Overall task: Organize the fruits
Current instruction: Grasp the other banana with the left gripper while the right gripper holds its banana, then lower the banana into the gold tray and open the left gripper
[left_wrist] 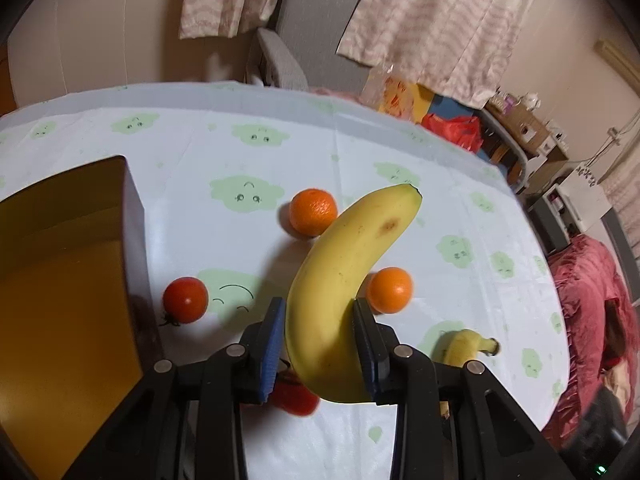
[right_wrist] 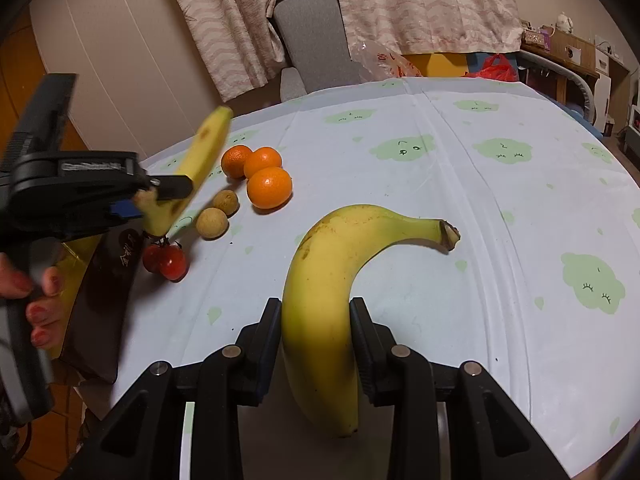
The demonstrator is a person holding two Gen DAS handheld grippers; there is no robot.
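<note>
Both my grippers grip bananas.
My left gripper (left_wrist: pixel 319 332) clamps one banana (left_wrist: pixel 344 276); my right gripper (right_wrist: pixel 316 332) clamps another banana (right_wrist: pixel 324 320), oranges (right_wrist: pixel 269 187) at eleven o'clock.

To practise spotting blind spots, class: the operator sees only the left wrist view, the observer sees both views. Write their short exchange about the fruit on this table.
Operator: My left gripper grips a banana. What is the right gripper doing?
Observer: The right gripper is closed on a second banana, stem pointing right.
Operator: I count two oranges. Any more?
Observer: Yes, three oranges sit clustered together.
Operator: Any fruit I miss entirely?
Observer: Two small tan round fruits, perhaps longans, lie beside the oranges.
</note>
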